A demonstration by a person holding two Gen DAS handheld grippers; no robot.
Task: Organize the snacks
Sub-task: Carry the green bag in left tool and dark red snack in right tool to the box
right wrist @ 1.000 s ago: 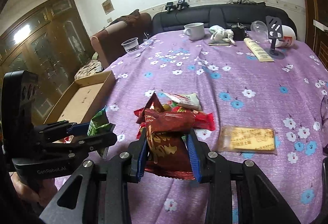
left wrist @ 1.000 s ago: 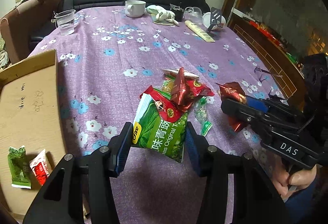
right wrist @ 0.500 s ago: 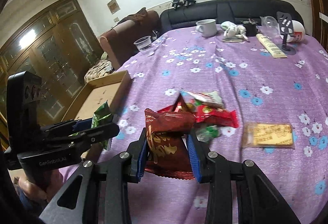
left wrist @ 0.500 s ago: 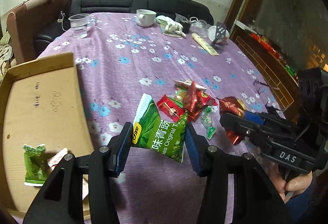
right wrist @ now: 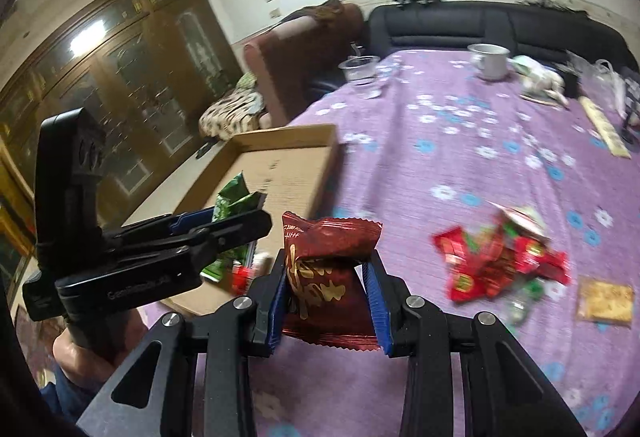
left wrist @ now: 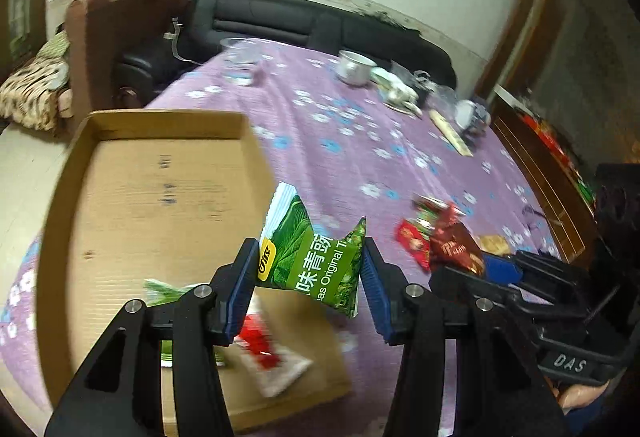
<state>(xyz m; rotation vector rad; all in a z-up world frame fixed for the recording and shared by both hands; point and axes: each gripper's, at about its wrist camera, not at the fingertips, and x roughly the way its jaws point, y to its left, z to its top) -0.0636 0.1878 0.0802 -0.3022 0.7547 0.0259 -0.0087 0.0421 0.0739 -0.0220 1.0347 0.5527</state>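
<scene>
My left gripper [left wrist: 308, 289] is shut on a green snack packet [left wrist: 316, 257] and holds it above the right edge of the cardboard tray [left wrist: 160, 173]. The tray holds a small green packet [left wrist: 164, 289] and a red and white packet [left wrist: 268, 353]. My right gripper [right wrist: 328, 301] is shut on a dark red snack packet [right wrist: 324, 277] above the purple tablecloth, just right of the tray [right wrist: 280, 165]. A pile of red and green snacks [right wrist: 500, 257] and a yellow cracker packet [right wrist: 604, 301] lie on the table to the right. The left gripper [right wrist: 224, 225] also shows in the right wrist view.
A flowered purple cloth [left wrist: 360, 141] covers the table. At the far end stand a clear plastic cup [left wrist: 242, 61], a white mug [left wrist: 354, 67], a cloth toy [right wrist: 540, 77] and a long yellow box [left wrist: 450, 131]. A black sofa [left wrist: 312, 29] and a brown armchair [left wrist: 120, 37] stand behind.
Both grippers have swung left toward the cardboard tray with their packets held. The green packet has gone from over the tablecloth to over the tray's right edge.
</scene>
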